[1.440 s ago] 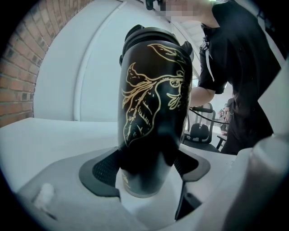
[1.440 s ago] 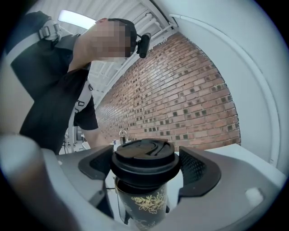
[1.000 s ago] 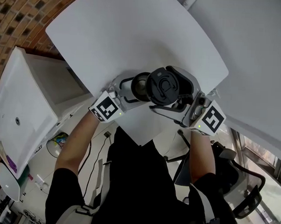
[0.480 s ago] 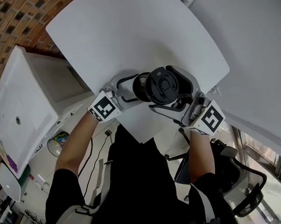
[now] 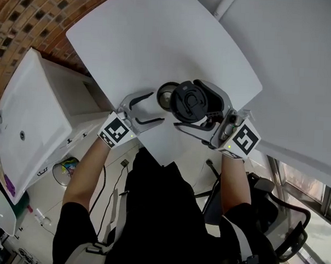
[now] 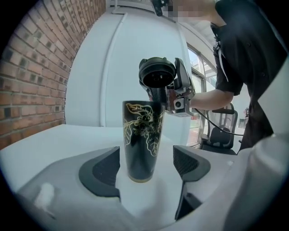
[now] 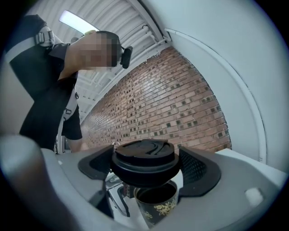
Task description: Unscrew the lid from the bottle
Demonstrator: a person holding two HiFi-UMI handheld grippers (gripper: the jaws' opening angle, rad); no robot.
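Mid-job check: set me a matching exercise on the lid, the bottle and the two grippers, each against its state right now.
Things:
1. lid
2. bottle
3. left gripper
4. right gripper

States:
A. jaws apart, gripping nothing
B. upright on the table, top open
C. shut on a black thing
D. held in the air above the bottle

Pairs: 1-D, 2-B, 3-A, 4-C

bottle [image 6: 142, 140] 1 | lid [image 7: 143, 160] 1 | left gripper [image 5: 149, 108] + right gripper [image 5: 190, 103] = 2 | office chair [image 6: 222, 136] 1 | person [image 6: 246, 67] 1
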